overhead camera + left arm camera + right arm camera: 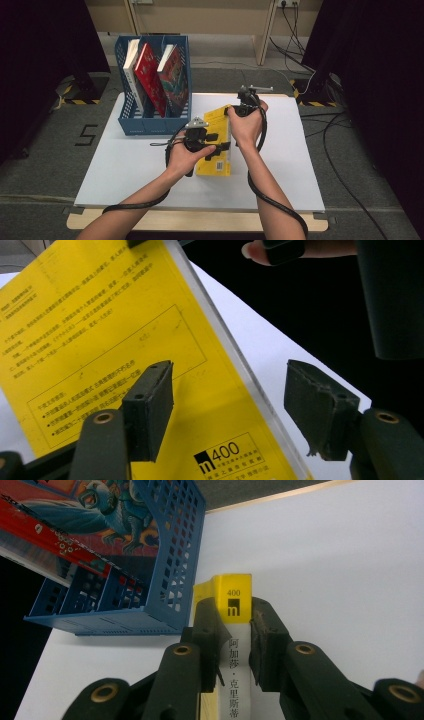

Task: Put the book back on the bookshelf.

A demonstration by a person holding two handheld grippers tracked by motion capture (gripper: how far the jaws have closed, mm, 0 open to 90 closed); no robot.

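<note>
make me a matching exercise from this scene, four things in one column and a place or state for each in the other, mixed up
Things:
1. yellow book
2. left tool
3. right tool
4. red book

Places or states:
A. open, jaws on either side of a cover edge
B. leaning in the blue file rack
C. shut on a spine
D. on the white table, between both hands

Pairs: 1-D, 2-A, 3-C, 4-B

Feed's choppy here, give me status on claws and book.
Right claw shut on yellow book spine. Left claw open, astride its edge. Blue rack alongside, apart.
</note>
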